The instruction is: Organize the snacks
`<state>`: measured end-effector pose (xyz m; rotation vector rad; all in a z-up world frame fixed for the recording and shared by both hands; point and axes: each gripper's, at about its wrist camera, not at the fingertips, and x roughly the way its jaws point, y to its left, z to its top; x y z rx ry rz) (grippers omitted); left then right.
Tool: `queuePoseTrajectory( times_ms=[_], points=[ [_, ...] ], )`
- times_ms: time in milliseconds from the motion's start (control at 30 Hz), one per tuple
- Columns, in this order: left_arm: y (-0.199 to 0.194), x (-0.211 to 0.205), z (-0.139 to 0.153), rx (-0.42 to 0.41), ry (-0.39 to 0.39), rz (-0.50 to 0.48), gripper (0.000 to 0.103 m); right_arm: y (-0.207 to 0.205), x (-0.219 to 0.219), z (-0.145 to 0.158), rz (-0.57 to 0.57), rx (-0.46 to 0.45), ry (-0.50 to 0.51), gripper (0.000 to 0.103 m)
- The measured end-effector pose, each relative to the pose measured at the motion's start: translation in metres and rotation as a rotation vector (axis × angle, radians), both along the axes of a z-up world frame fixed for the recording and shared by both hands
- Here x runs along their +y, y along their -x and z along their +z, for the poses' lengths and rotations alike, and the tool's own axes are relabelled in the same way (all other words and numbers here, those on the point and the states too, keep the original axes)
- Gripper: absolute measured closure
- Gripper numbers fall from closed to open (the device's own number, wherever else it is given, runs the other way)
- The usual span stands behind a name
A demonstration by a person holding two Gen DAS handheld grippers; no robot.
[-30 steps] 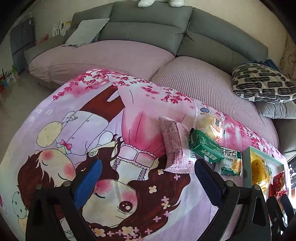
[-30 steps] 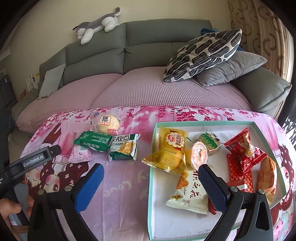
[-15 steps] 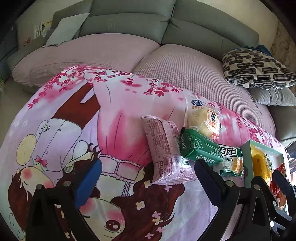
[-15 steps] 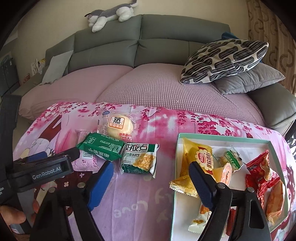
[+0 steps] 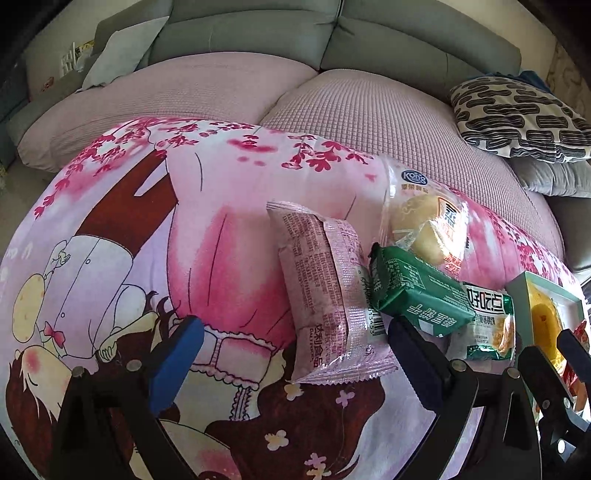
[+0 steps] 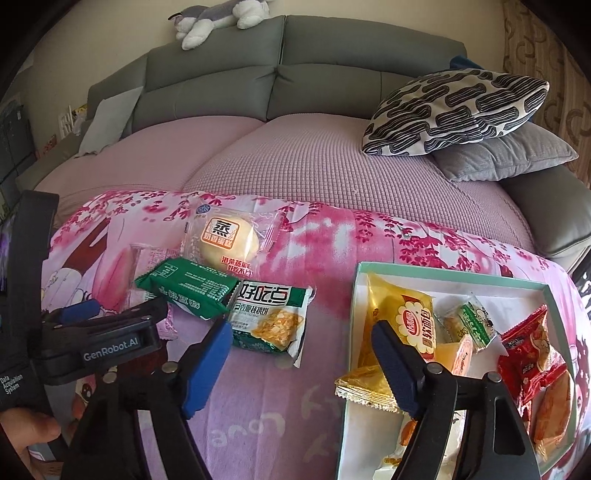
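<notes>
Jaws of the right gripper (image 6: 301, 356) are closing over a bare patch of the pink cartoon-print cloth (image 6: 266, 417), nothing yet between the blue pads, while the left gripper (image 5: 295, 354) is standing wide with the near crimped end of a pale pink foil snack packet (image 5: 328, 295) lying in its gap, untouched.

At two o'clock from that packet, a dark green rectangular foil biscuit pack (image 5: 413, 295) is resting partly on a clear plastic wrapper holding a round yellow steamed cake (image 5: 424, 225). A green-and-white glossy walnut-cookie packet (image 6: 271, 317) is lying at five o'clock from the cake, its upper left corner tucked under the green pack.

At three o'clock from the right gripper, a shallow mint-rimmed white cardboard box (image 6: 454, 275) is holding a crinkled yellow foil cake packet (image 6: 402, 325), small red foil packets (image 6: 528, 350) and other sweets, the right pad crossing its left rim.

Behind the cloth, a grey sofa with a quilted mauve cover (image 6: 317, 162) is carrying a black-and-white patterned cushion (image 6: 454, 110) and a plush toy (image 6: 218, 18).
</notes>
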<state>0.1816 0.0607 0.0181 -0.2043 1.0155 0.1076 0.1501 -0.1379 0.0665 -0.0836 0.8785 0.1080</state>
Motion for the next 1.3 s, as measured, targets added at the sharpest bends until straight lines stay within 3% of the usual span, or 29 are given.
queuePoseTrajectory(
  times_ms=[233,600,800,867,933,1033,1167,1233,1300],
  points=[
    [-0.001,0.023,-0.002,-0.004,0.012,0.048,0.003,-0.008,0.016,-0.011,0.043,0.027,0.011,0.024],
    [-0.012,0.022,0.002,-0.022,-0.007,0.009,0.006,-0.024,0.031,-0.032,0.053,0.075,0.009,0.024],
    [-0.019,0.016,0.003,-0.028,-0.009,-0.021,0.017,-0.031,0.035,-0.038,0.044,0.088,-0.009,0.024],
    [-0.020,0.015,0.002,-0.030,-0.006,-0.031,0.026,-0.033,0.037,-0.039,0.042,0.089,-0.010,0.024],
    [-0.021,0.013,0.000,-0.028,0.019,-0.046,0.042,-0.033,0.038,-0.040,0.041,0.086,-0.009,0.025],
    [-0.020,0.010,-0.002,-0.030,0.017,-0.055,0.053,-0.032,0.038,-0.040,0.042,0.079,-0.014,0.032],
    [-0.016,0.009,-0.002,-0.038,0.026,-0.057,0.058,-0.029,0.035,-0.040,0.047,0.075,-0.037,0.038],
    [-0.012,0.011,-0.001,-0.042,0.039,-0.053,0.060,-0.027,0.035,-0.040,0.044,0.072,-0.045,0.046],
    [-0.008,0.012,-0.001,-0.043,0.045,-0.046,0.061,-0.023,0.034,-0.039,0.040,0.070,-0.052,0.047]
  ],
)
